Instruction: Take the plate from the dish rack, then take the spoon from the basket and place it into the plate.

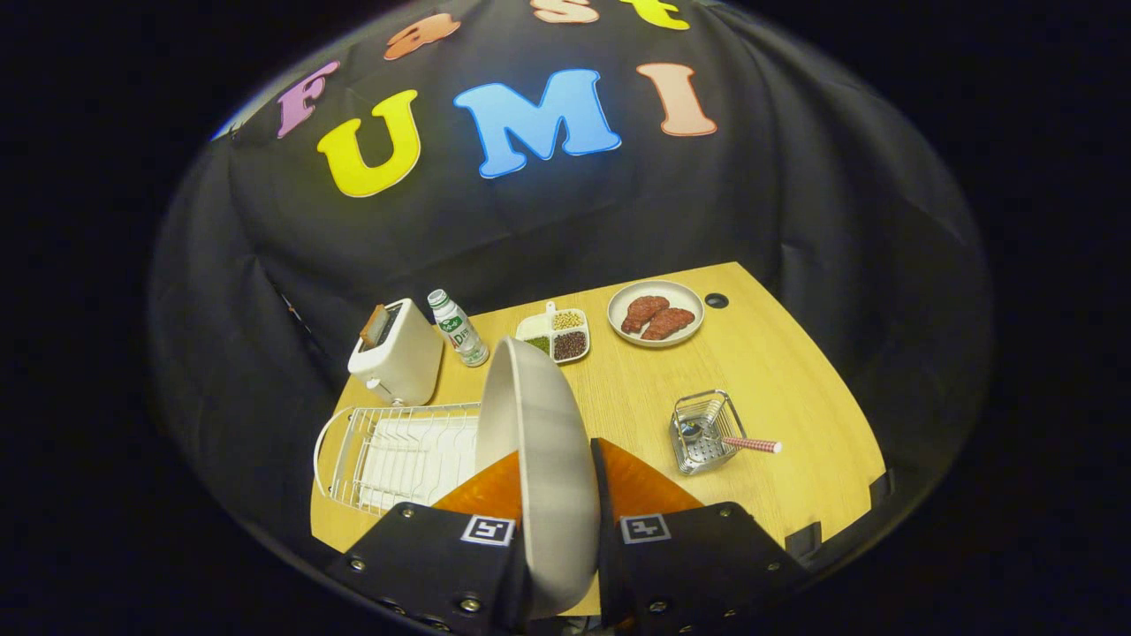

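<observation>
Between the tongs (pixel 558 495), clamped edge-on: round matte-grey plate (pixel 539 442), above pale wood-grain table (pixel 778 371). Beside it, white wire dish rack (pixel 398 455); right, steel mesh basket (pixel 704 430) with gingham-handled spoon (pixel 738 442).

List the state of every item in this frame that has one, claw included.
claw: shut on the plate, held above the table
plate: on edge between the fingers, out of the dish rack
dish rack: slots vacant
spoon: lying in the basket, handle over the rim
basket: upright on the table
toaster: toast in its slot
bottle: capped, upright
steak plate: holding two pieces
</observation>
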### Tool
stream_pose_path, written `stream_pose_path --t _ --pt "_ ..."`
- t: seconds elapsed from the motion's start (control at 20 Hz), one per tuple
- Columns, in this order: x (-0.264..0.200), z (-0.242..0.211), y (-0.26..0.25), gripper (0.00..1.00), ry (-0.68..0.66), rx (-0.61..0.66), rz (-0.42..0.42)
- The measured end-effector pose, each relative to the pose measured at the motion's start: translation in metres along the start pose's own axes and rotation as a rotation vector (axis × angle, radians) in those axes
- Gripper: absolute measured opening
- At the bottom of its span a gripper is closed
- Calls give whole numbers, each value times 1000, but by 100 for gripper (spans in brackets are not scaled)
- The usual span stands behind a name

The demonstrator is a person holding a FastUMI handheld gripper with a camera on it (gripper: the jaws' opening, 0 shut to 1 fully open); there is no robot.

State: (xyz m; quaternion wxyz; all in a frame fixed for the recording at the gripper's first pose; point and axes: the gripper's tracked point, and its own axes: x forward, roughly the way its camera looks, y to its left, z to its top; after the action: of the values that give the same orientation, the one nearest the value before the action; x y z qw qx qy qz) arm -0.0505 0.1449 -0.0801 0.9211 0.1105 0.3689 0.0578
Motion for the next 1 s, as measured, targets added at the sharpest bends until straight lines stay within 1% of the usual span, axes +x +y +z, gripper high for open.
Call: stream_pose_path --t 0.1,0.25,0.4,0.5,0.65,0.8,1.0 --pt "-7 -24 -27 29 15 44 35" --pt "-15 -66 -58 29 67 117 112" --pt "-12 -106 -87 29 122 141 163" --pt "-2 -127 -101 29 155 193 193" --pt "14 -146 -117 29 184 286 219" --pt "26 -167 -132 29 224 305 225" --pt "41 -187 -137 29 258 356 265"
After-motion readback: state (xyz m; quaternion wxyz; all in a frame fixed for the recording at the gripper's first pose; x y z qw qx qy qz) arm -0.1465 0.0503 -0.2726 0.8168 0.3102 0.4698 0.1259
